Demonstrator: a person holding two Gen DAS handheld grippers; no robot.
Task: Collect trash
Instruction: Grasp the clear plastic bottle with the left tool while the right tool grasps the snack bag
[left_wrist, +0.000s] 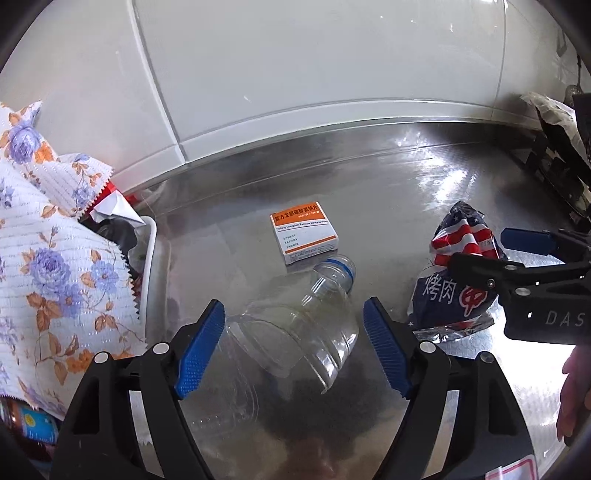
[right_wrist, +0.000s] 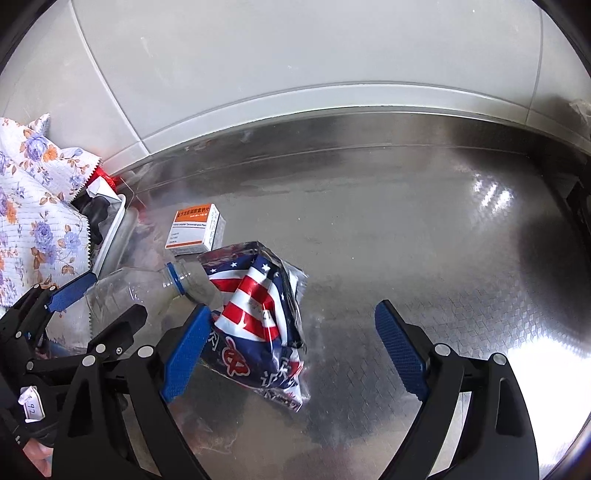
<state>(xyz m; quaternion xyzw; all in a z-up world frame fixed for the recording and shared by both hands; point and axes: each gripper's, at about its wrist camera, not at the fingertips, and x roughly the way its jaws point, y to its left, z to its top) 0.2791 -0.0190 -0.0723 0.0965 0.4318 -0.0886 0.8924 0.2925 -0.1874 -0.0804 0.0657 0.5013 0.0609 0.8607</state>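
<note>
progress: early, nothing lifted | left gripper (left_wrist: 293, 350) spread wide around bottle (left_wrist: 303, 321) | right gripper (right_wrist: 291, 350) spread wide by wrapper (right_wrist: 258, 317) | box (left_wrist: 304, 238) mid-table, toward back edge | bin (left_wrist: 149, 258) at left edge | three pieces left

One clear bottle (left_wrist: 295, 325), one medicine box (left_wrist: 304, 238), one snack bag (right_wrist: 258, 317), one floral cloth (left_wrist: 48, 240).
</note>
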